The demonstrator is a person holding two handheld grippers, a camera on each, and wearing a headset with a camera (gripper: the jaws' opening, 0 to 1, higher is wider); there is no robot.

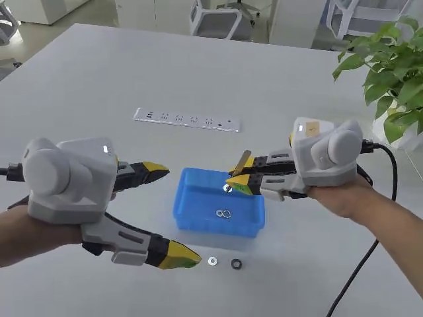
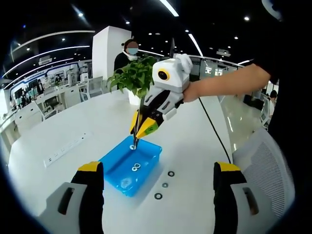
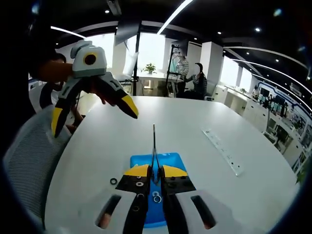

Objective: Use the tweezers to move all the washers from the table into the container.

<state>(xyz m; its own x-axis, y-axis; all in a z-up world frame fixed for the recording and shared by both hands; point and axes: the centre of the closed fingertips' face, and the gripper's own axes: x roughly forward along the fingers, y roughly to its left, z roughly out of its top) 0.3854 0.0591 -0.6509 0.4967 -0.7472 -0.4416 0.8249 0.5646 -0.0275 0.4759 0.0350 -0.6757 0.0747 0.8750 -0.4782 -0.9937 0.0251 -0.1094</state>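
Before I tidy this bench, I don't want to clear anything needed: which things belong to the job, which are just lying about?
Job: tweezers in the right tool, blue container, loose washers.
Lying about: power strip, potted plant.

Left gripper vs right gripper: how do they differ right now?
1. Jaws: the left gripper is wide open and empty; the right gripper is shut on the tweezers.
2. Position: the left gripper is held beside the blue container; the right gripper reaches over it, tweezers pointing down with a washer at the tip.
Shared: both are hand-held above the table, with grey bodies and yellow-tipped black jaws.
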